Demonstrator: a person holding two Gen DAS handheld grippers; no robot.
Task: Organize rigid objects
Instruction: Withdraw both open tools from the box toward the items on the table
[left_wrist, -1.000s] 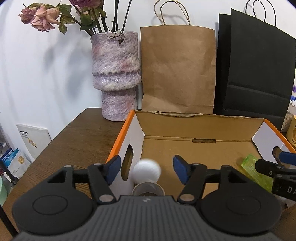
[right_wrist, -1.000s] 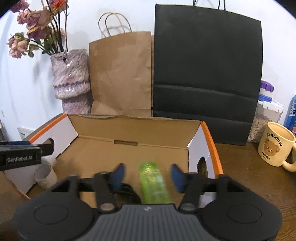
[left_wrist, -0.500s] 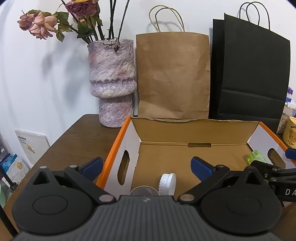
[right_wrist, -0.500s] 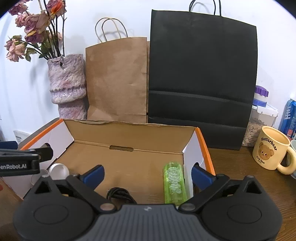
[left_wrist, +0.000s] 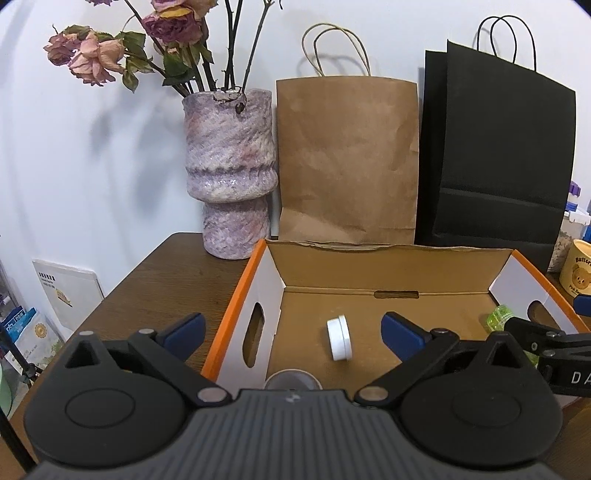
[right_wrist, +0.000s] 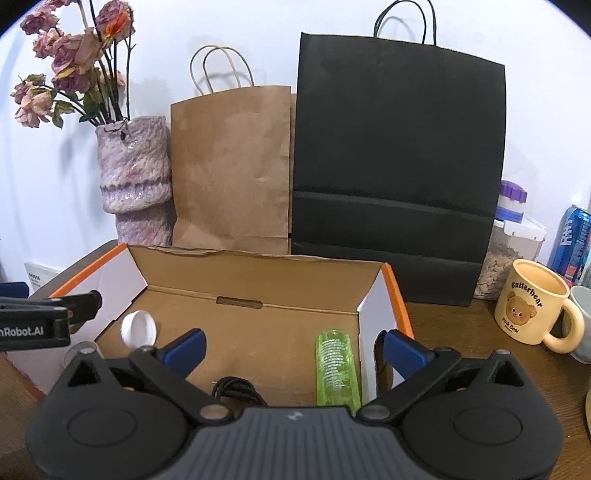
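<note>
An open cardboard box (left_wrist: 273, 280) with orange rims stands on the wooden table; it also shows in the right wrist view (right_wrist: 369, 302). A white round lid (left_wrist: 339, 339) lies on its edge on the box floor, also in the right wrist view (right_wrist: 138, 328). A green clear tube (right_wrist: 337, 365) lies by the box's right wall; its end shows in the left wrist view (left_wrist: 498, 317). A black cable (right_wrist: 236, 391) lies at the box's near side. My left gripper (left_wrist: 293, 330) is open and empty above the box's near left. My right gripper (right_wrist: 293, 347) is open and empty above the near right.
A purple vase (left_wrist: 229, 173) with dried roses, a brown paper bag (left_wrist: 347, 158) and a black paper bag (right_wrist: 399, 166) stand behind the box. A bear mug (right_wrist: 532, 301), a jar and a can stand at the right. A small cup (left_wrist: 293, 380) sits at the box's near edge.
Both grippers opened wide and pulled back and up. The white lid left the left gripper and the green tube left the right gripper; both now lie in the box.
</note>
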